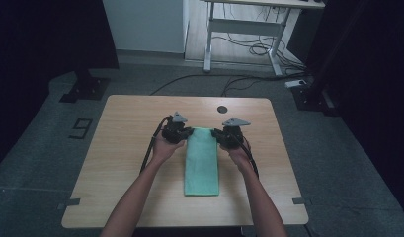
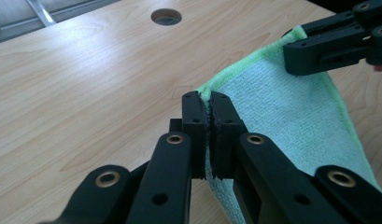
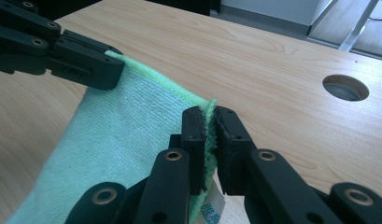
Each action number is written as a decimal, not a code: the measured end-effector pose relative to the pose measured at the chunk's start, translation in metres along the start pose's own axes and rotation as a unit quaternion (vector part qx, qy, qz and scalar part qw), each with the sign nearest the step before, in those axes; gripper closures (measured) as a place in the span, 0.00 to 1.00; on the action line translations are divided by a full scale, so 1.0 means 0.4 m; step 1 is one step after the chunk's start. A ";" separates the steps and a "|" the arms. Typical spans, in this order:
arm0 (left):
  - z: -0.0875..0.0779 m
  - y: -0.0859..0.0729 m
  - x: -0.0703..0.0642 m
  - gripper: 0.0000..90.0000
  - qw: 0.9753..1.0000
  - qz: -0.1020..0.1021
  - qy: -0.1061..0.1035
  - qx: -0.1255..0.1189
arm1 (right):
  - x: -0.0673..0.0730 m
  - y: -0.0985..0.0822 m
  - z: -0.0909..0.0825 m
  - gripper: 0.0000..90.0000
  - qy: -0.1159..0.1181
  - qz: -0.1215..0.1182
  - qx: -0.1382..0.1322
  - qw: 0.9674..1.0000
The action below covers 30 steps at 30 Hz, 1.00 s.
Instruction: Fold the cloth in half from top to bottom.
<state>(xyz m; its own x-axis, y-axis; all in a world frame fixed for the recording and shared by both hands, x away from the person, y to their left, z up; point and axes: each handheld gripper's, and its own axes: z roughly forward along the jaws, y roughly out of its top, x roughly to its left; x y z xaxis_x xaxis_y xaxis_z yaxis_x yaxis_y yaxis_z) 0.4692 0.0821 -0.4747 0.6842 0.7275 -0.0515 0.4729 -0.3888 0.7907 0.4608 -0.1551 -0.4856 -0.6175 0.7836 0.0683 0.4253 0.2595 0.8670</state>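
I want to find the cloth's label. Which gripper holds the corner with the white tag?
The right gripper: a white tag hangs from the green cloth just below its jaws. The left gripper's corner shows none.

The cloth [image 1: 202,163] is showing a pale mint green, its fine looped weave looking light blue-green across the face, with a brighter green stitched hem running along its edge. A small white label [image 3: 212,207] with blue print is peeking out at one corner. The left claw [image 2: 206,107] and the right claw [image 3: 209,114] are both showing matt black, with brass-coloured rivets glinting on their links. The bench [image 1: 125,148] is showing a light wood grain with darker streaks.
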 end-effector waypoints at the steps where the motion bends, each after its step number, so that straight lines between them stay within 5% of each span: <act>1: 0.004 -0.007 -0.002 0.96 1.000 0.001 0.000 0.001 | 0.002 -0.003 0.000 0.91 0.001 0.000 0.001 1.000; 7: 0.010 -0.023 0.002 0.96 1.000 0.001 -0.003 0.000 | 0.008 -0.018 0.004 0.91 0.002 -0.009 0.014 1.000; 20: -0.037 0.042 0.005 0.96 0.999 0.016 0.003 -0.034 | 0.014 0.035 -0.034 0.91 -0.011 -0.018 -0.041 0.999; 30: -0.031 -0.015 -0.028 0.96 0.999 0.037 -0.006 -0.029 | 0.026 -0.024 -0.046 0.91 -0.005 -0.032 -0.034 0.999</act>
<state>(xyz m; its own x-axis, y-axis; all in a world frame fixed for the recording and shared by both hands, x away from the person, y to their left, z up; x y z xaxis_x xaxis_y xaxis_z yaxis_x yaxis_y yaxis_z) 0.4519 0.0833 -0.4711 0.7225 0.6914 0.0014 0.3884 -0.4075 0.8265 0.4381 -0.1598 -0.4841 -0.6347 0.7727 0.0070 0.3385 0.2699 0.9014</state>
